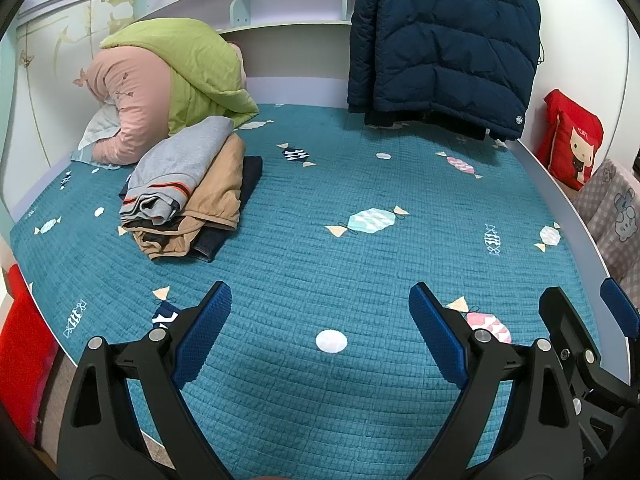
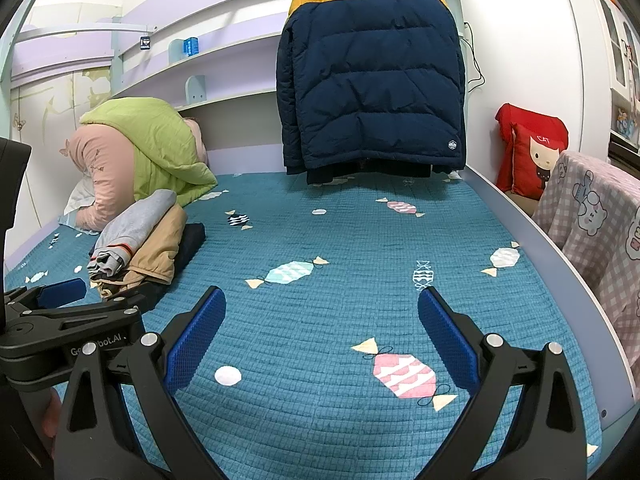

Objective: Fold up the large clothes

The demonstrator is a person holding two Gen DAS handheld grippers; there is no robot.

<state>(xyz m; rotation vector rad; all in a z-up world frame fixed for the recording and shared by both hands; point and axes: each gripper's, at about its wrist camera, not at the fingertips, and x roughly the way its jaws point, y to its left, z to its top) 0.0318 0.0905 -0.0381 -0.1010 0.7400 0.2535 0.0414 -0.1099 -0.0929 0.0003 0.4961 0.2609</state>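
A navy puffer jacket [image 1: 444,44] with a yellow top hangs at the far end of the bed; it also shows in the right wrist view [image 2: 372,80]. A stack of folded clothes [image 1: 192,188], grey on tan on dark, lies on the teal quilt [image 1: 320,248] at the left; it also shows in the right wrist view [image 2: 140,240]. My left gripper [image 1: 320,316] is open and empty above the near quilt. My right gripper [image 2: 322,320] is open and empty beside it. The two grippers are side by side and each shows at the edge of the other's view.
A green and pink bundle of bedding [image 1: 168,80] sits at the far left corner. A red cat cushion [image 2: 532,152] and a checked blanket [image 2: 600,232] lie past the bed's right rail [image 2: 560,264]. Shelves [image 1: 280,0] run along the back wall.
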